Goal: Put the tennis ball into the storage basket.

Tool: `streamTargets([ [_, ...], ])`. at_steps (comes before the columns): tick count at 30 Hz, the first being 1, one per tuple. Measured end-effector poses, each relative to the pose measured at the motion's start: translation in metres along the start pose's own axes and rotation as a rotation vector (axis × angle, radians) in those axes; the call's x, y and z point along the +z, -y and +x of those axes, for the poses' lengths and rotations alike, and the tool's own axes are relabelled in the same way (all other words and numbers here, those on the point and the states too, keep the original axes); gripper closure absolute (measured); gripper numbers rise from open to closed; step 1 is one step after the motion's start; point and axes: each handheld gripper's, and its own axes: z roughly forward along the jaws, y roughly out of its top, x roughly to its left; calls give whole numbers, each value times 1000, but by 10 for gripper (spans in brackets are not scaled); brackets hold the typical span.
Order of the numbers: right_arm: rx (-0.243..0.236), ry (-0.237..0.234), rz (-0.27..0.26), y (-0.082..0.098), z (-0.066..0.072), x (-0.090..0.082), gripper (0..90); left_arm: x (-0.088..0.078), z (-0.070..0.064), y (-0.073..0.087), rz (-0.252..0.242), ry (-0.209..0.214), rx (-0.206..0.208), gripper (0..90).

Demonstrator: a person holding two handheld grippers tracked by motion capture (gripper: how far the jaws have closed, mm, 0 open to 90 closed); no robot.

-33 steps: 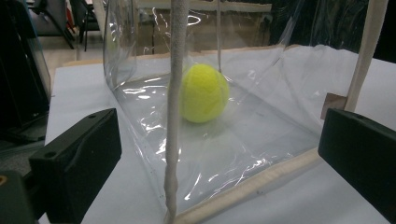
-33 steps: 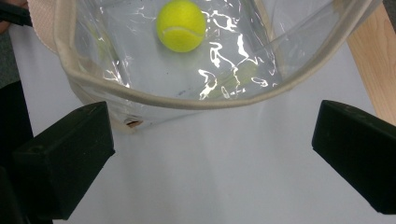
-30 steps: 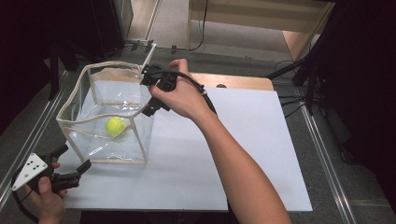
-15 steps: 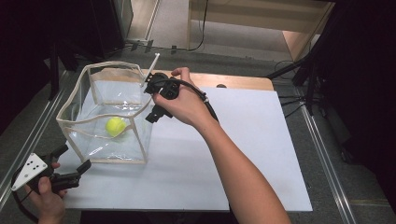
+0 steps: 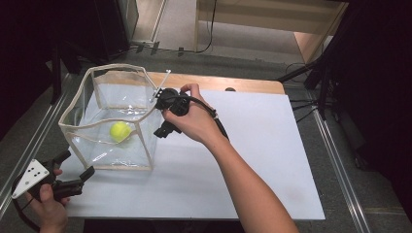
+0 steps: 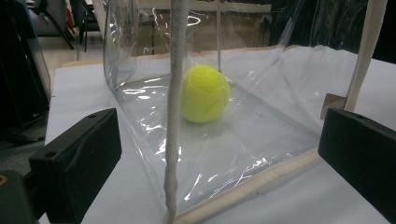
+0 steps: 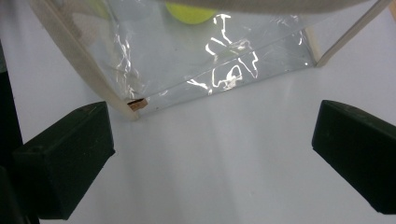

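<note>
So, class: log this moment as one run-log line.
ball: in bag | right gripper: open, at bag rim | left gripper: open, off bag

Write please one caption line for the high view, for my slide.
Right gripper, jaws open, beside a clear bag holding a tennis ball.

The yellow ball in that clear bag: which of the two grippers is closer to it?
The right gripper. It hovers, jaws open, just outside the clear bag's right wall, beside the yellow ball. The left gripper, also open, sits off the bag's near-left corner, farther away.
</note>
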Motion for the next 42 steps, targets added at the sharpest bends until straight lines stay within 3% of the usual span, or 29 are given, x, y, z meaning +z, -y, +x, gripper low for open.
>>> streamTargets([
  [24, 52, 0, -58, 51, 12, 27, 0, 0, 0, 0, 0, -1, 1, 0],
  [39, 56, 15, -140, 78, 14, 36, 0, 0, 0, 0, -2, 1, -1, 0],
  [42, 78, 14, -164, 86, 15, 37, 0, -1, 0, 0, -3, -1, -7, 0],
])
